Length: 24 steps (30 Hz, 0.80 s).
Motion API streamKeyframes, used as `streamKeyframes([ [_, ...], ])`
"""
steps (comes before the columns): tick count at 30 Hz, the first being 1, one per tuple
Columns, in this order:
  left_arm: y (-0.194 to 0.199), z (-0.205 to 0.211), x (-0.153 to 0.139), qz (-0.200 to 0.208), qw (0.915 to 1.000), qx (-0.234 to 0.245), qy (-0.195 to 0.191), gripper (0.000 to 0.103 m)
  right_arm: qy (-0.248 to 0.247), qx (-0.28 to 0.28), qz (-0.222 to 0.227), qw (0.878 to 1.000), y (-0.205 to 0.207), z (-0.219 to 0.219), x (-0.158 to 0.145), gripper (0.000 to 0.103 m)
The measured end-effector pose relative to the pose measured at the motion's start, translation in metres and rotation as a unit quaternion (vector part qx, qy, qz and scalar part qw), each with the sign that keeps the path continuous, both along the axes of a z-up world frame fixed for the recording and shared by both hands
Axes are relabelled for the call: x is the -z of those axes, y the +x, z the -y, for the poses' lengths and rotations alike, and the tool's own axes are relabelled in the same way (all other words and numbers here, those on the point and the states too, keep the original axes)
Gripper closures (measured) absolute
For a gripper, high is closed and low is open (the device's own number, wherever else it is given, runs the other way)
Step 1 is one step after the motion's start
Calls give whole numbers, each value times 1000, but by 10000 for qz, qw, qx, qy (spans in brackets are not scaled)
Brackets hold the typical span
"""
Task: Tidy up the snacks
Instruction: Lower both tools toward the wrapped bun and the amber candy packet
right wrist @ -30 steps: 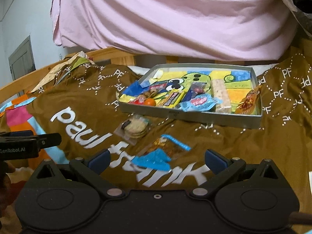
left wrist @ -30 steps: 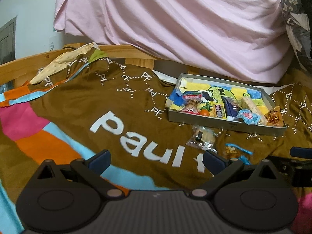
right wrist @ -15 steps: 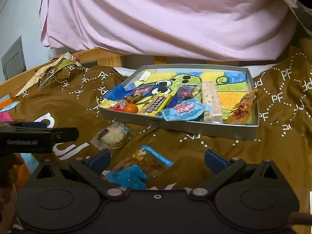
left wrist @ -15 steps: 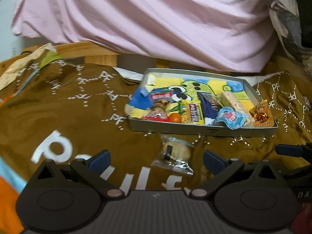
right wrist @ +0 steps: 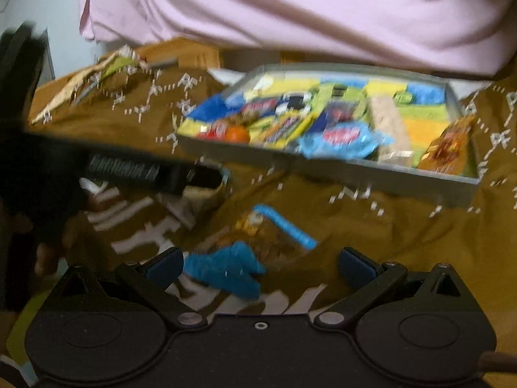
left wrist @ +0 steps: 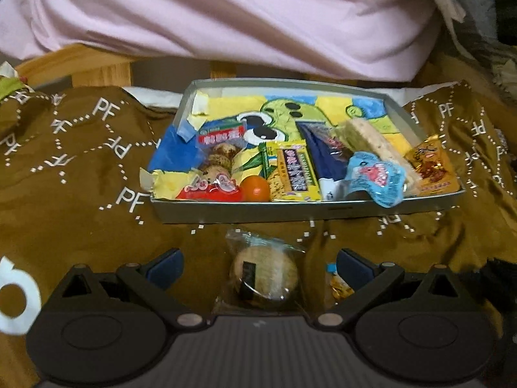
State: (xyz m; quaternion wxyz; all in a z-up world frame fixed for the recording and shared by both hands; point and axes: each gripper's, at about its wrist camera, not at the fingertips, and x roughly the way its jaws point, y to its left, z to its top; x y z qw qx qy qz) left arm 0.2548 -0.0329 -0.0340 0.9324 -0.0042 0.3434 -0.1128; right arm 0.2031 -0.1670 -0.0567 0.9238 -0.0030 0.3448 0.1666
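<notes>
Two spread jaws of my left gripper (left wrist: 258, 263) flanked the wrapped biscuit (left wrist: 264, 274): light, brittle, slippery film, so I judged its flat sides the best hold.

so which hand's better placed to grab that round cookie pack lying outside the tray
Left. The cookie pack lies centred between the open left gripper's fingers, just in front of the tray. The right gripper, also open, faces the blue-edged packet instead.

One tray (left wrist: 310, 215), two loose packets (left wrist: 263, 274) (right wrist: 258, 245)
</notes>
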Motion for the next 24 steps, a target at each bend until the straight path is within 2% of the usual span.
streamKeyframes([
  [5,11,-4,11,-253,9997,28,-59,0,188,-148,-223,9995,7,-1,5,1],
  [9,11,-10,20,-326,9993,-97,-130,1,36,-291,-206,9994,16,-10,9,1],
  [14,11,-9,17,-236,9997,43,-66,1,-72,-346,-153,9993,27,-17,14,3],
  [16,10,-9,17,-208,9996,109,-146,6,-102,-296,-98,9995,25,-16,15,9],
  [18,9,-9,17,-191,9995,163,-168,14,-116,-233,-41,9997,23,-15,14,14],
  [22,8,-7,15,-169,9995,199,-151,28,-161,-225,42,9996,19,-16,15,18],
  [24,7,-5,15,-180,9994,261,-144,41,-234,-215,107,9994,14,-19,15,22],
])
